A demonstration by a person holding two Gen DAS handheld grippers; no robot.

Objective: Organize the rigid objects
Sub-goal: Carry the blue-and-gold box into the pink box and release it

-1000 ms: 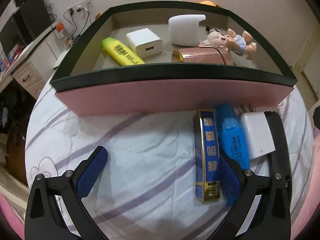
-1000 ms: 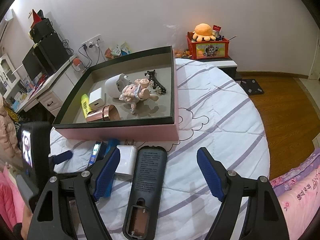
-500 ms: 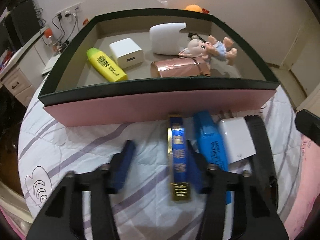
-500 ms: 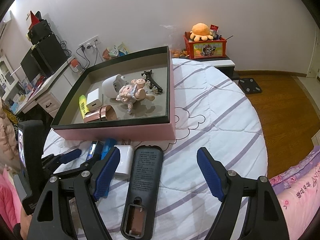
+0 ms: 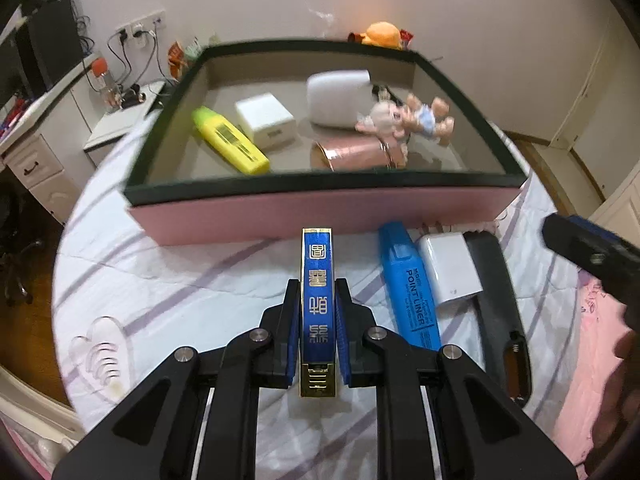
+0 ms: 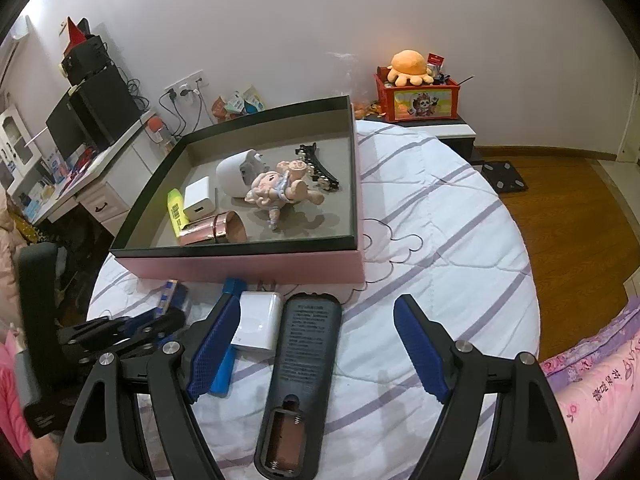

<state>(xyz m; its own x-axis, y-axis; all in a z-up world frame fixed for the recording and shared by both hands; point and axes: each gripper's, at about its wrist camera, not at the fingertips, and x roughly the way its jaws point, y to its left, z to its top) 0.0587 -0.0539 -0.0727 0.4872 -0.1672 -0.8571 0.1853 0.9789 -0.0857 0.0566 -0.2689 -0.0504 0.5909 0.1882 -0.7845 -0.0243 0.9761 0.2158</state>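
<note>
My left gripper is shut on a blue and gold box, held on edge in front of the pink tray. The box also shows in the right wrist view. A blue marker, a white charger and a black remote lie right of it on the bedsheet. My right gripper is open over the remote, with the charger by its left finger. The tray holds a yellow highlighter, a white cube, a white adapter, a doll and a pink tube.
A black hair clip lies at the tray's far side. A desk with drawers stands at the left, a red toy box at the back. A pink blanket lies at the right. Wooden floor lies beyond the bed.
My left gripper closed on the blue and gold box and lifted it up on edge, away from the blue marker. My right gripper stayed open over the remote.
</note>
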